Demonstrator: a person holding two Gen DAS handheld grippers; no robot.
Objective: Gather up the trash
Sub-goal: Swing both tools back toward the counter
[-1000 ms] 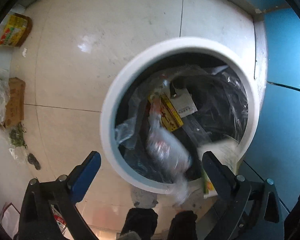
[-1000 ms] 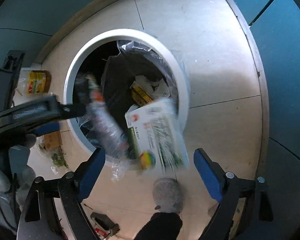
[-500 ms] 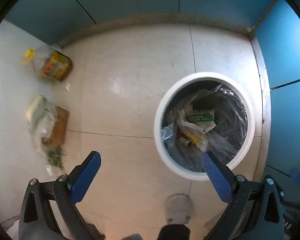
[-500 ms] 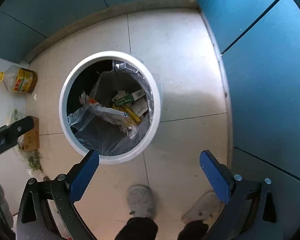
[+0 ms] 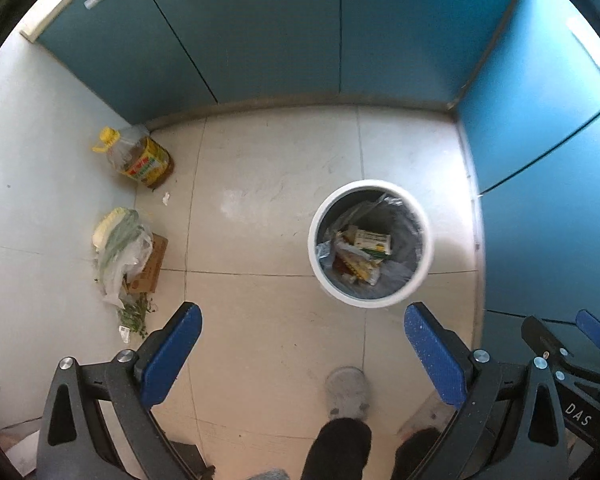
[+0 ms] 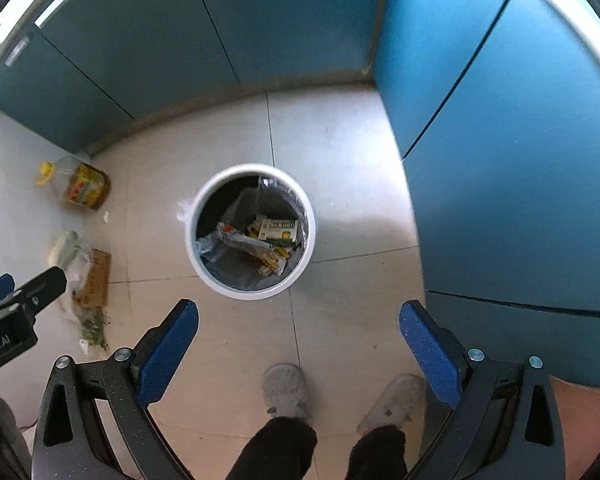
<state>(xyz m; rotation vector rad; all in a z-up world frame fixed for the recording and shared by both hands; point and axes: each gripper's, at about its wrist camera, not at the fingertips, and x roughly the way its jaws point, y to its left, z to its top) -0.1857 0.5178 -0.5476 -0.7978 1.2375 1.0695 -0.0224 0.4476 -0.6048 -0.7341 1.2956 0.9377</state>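
Left wrist view looks straight down at the kitchen floor, with the white trash bin (image 5: 370, 243) sitting around 1 o'clock from the left gripper (image 5: 302, 338). Its jaws are spread wide with nothing between them. Same story on the other side: the right gripper (image 6: 299, 334) hangs splayed and empty, bin (image 6: 251, 232) at about 11 o'clock from it. Both tools are held high above the floor, which I'd guess is just a neutral carrying pose between pickups.

Inside the bin, on the grey liner, there's a green-and-white carton (image 6: 279, 229) lying flat on top, plus a crinkly plastic wrapper (image 6: 242, 242) and some yellow packaging, so a fair bit of trash looks binned already.

What's left, if it counts as trash: over at 9 o'clock by the wall, a plastic bag of greens (image 5: 119, 248) slumped on a flattened cardboard piece (image 5: 148, 267), with loose leafy bits (image 5: 134, 314) scattered just below. The oil jug (image 5: 138, 158) stands in the corner at 10 o'clock, probably stored there rather than discarded. Grey slippers (image 6: 286, 394) are planted right in front of the bin.
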